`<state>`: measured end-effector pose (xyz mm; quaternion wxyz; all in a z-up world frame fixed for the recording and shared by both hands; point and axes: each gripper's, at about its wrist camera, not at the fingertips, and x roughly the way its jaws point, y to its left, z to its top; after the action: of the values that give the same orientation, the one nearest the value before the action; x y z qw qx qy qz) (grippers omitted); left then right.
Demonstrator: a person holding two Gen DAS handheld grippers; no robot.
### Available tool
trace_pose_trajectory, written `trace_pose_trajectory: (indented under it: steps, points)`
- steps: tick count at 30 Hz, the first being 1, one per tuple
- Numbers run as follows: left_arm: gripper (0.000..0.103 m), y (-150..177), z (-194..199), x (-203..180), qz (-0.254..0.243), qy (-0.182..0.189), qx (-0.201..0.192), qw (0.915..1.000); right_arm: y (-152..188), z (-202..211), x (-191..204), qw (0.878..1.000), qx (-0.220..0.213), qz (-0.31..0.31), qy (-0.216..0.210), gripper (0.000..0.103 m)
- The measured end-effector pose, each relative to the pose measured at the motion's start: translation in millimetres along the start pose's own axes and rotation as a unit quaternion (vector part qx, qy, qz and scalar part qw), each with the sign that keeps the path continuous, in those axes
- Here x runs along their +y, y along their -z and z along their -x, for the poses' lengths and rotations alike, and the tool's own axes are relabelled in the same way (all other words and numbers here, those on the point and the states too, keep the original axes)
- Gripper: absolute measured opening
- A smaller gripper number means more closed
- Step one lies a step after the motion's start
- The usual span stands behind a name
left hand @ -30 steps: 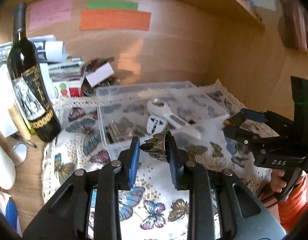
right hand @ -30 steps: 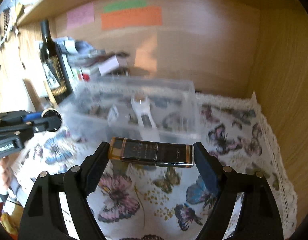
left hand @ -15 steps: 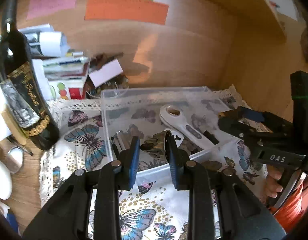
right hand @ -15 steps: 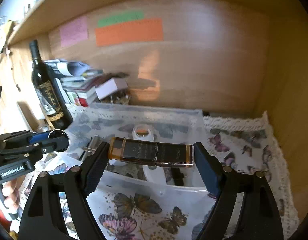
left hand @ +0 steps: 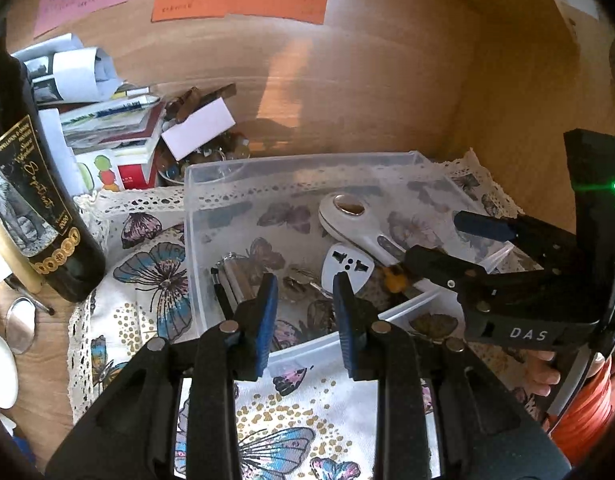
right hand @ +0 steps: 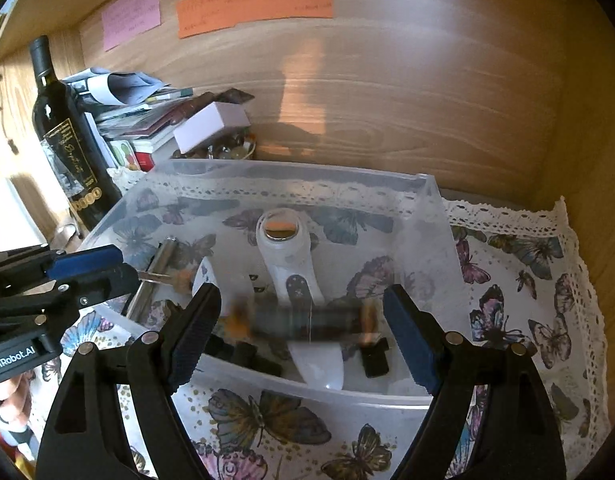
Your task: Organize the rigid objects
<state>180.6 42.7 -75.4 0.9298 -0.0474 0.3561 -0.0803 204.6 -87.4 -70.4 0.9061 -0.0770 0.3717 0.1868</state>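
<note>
A clear plastic box (left hand: 307, 160) (right hand: 291, 170) stands on a butterfly cloth. My left gripper (left hand: 302, 292) is open and empty above the box's near edge; a small brass ornament (left hand: 295, 285) lies in the box below its fingers. My right gripper (right hand: 301, 320) is open wide over the box; a dark flat bottle with amber ends (right hand: 303, 322) shows blurred between its fingers, apart from both pads. The box also holds a white handheld device (left hand: 359, 220) (right hand: 291, 264), a white plug adapter (left hand: 347, 266) and a metal piece (left hand: 231, 276).
A dark wine bottle (left hand: 31, 200) (right hand: 67, 140) stands left of the box. A stack of papers and small boxes (left hand: 107, 120) lies behind it. Wooden walls (right hand: 427, 100) close the back and right. The butterfly cloth (right hand: 527, 280) extends right of the box.
Both grippers moved forward over the box and opened. The left let go of the brass ornament, now lying in the box. The right released the dark bottle, which is dropping.
</note>
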Motion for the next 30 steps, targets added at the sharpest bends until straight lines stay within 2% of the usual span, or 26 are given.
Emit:
trace_pose_trajectory:
  steps: [6, 14, 18, 22, 27, 30]
  points:
    - [0.031, 1.4, 24.9, -1.7, -0.001, -0.004, -0.028, 0.9996, -0.6, 18.9, 5.2, 1.0, -0.022, 0.008, 0.002, 0.084]
    - [0.037, 6.7, 73.5, -12.5, -0.013, -0.021, -0.092, 0.9954, 1.4, 69.9, 19.0, 0.996, -0.09, 0.019, 0.005, 0.088]
    - [0.053, 12.7, 103.5, -20.9, -0.016, -0.029, -0.138, 0.9898, 8.3, 105.8, 26.1, 0.99, -0.139, 0.021, 0.003, 0.091]
    - [0.068, 19.0, 129.2, -30.2, -0.023, -0.037, -0.176, 0.9835, 18.1, 137.7, 30.1, 0.983, -0.185, 0.018, -0.002, 0.101]
    - [0.091, 26.4, 151.3, -39.0, -0.022, -0.057, -0.214, 0.9749, 28.9, 165.6, 32.2, 0.975, -0.221, 0.011, 0.001, 0.103]
    - [0.096, 29.8, 161.8, -41.8, -0.019, -0.06, -0.229, 0.9713, 33.1, 174.1, 32.1, 0.973, -0.229, 0.005, 0.0, 0.103]
